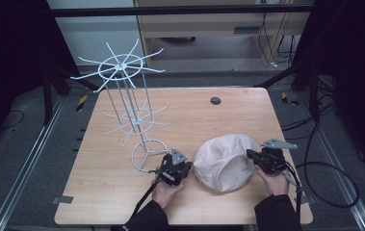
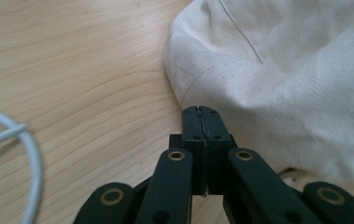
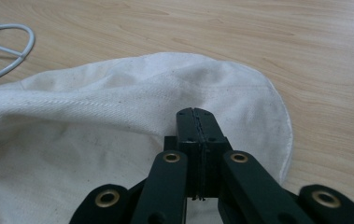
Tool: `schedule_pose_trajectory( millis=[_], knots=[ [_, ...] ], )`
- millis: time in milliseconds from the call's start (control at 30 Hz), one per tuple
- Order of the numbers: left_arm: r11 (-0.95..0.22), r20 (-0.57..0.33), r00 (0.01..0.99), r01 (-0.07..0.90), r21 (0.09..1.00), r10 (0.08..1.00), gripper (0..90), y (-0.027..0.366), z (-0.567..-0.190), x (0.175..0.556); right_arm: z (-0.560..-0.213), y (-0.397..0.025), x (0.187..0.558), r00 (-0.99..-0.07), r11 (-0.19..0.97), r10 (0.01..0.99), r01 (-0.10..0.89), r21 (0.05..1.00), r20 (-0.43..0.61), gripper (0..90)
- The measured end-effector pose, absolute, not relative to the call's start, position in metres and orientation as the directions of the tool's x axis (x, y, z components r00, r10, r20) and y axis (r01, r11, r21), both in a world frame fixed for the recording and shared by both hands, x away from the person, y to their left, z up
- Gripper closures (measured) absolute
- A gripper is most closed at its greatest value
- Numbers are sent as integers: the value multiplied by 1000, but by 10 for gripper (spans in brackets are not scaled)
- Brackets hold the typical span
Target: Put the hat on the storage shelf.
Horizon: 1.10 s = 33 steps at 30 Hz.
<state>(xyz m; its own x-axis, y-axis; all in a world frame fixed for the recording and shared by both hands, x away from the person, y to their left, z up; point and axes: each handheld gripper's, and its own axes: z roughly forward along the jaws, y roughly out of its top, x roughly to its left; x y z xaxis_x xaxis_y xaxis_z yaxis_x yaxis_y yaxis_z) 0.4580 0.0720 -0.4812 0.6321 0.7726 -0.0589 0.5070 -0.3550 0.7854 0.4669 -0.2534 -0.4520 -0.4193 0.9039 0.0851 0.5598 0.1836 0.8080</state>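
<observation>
Whether either gripper pinches fabric cannot be told, since both pairs of jaws are pressed together at the cloth's edge. The cream cloth cap (image 1: 226, 161) lies on the wooden table (image 1: 108, 187) between the left gripper (image 2: 200, 111) and the right gripper (image 3: 196, 113), touching both tips. The white wire rack (image 1: 127, 96) stands beyond the left gripper, its base ring cut off in both gripper views.

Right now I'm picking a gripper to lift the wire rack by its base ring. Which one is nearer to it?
Left. The left gripper sits just beside the wire rack base ring, while the right gripper is across the cream cloth hat from it.
</observation>
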Motion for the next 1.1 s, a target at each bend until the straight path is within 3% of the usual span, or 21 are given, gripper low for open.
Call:
schedule_pose_trajectory(
  millis=[333, 600, 900, 1100],
  knots=[
    [-335, -82, 681, 457, 824, 728, 900, 83, -460, 420, -453, -252, 462, -425, 188, 901, 561, 806, 85, 900],
    [-361, -95, 744, 428, 829, 662, 900, 51, -463, 404, -449, -254, 468, -411, 163, 908, 526, 835, 82, 900],
    [-362, -98, 733, 442, 821, 673, 900, 38, -472, 416, -458, -250, 493, -395, 133, 913, 526, 840, 102, 900],
    [-347, -89, 703, 452, 822, 706, 900, 39, -474, 431, -464, -253, 488, -393, 153, 915, 546, 824, 90, 900]
  ],
)
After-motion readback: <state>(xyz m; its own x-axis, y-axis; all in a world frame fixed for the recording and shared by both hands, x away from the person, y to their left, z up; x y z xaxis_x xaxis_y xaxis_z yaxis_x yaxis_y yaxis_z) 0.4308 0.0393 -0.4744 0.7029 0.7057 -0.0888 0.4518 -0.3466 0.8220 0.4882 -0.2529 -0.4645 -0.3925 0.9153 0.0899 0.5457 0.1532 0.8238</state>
